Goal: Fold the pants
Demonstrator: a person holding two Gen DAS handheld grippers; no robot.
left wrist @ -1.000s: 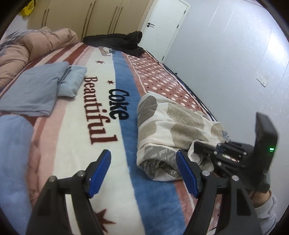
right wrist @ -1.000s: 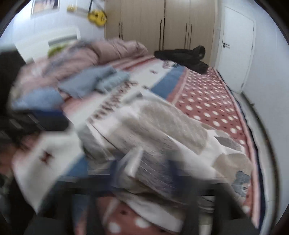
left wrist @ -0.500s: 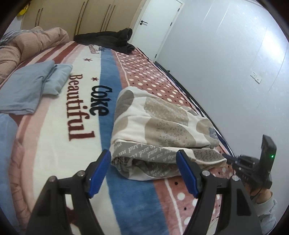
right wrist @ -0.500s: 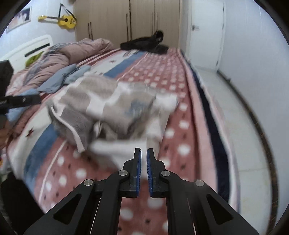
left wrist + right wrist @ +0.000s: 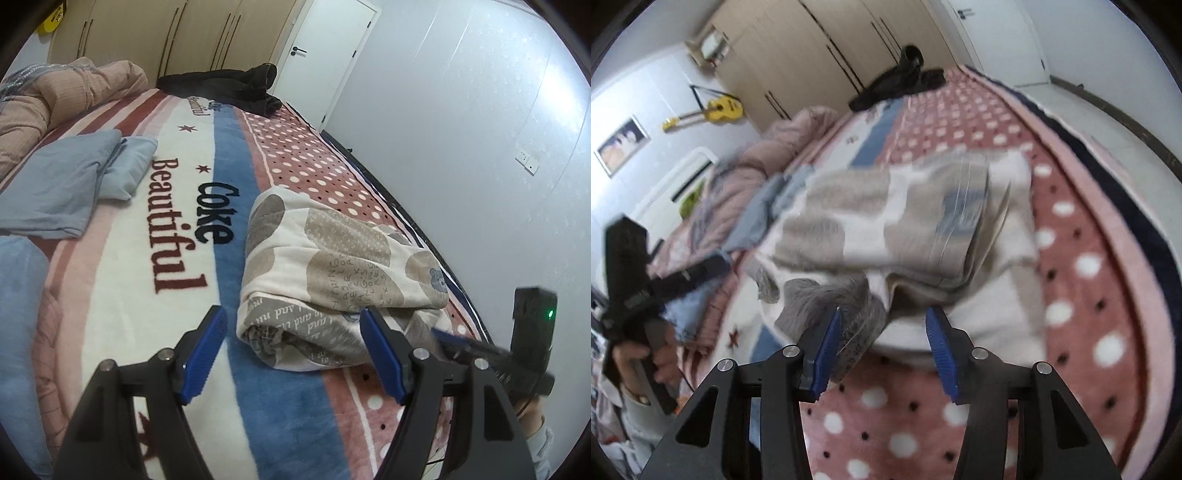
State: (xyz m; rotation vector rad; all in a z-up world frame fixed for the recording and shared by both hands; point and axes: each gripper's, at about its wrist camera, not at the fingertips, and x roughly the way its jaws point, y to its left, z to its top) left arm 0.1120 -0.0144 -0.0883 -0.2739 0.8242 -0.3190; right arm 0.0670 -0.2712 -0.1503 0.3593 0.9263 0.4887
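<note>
Blue-grey folded cloth [image 5: 55, 184] lies at the far left of the bed, near a rumpled pink quilt [image 5: 55, 96], both well apart from the work and apparently set aside. Next comes the striped fleece blanket [image 5: 122, 266] with its printed lettering, which serves as the flat surface for folding. Over its cream and blue stripes hangs the left gripper [image 5: 291, 354], its blue pads standing wide with nothing between them; it points down at the near-left corner of the bundle without touching it, probably waiting there to steady or square the stack. To the right of the lettering lie the pants [image 5: 332, 280], cream fleece with beige and grey patches, doubled over into a thick, roughly rectangular bundle across the blue stripe and the dotted red band. By the look of it the folding is close to done. Further right, near the bed's edge, is the right gripper [image 5: 882, 343], whose jaws have just been opening; in its own blurred view the pads stand partly apart at the bundle's near edge, a grey flap just beside the left pad but not pinched, so it seems to have let the cloth go. Beyond the bed a dark garment [image 5: 229, 85] lies in front of the wardrobe doors.
</note>
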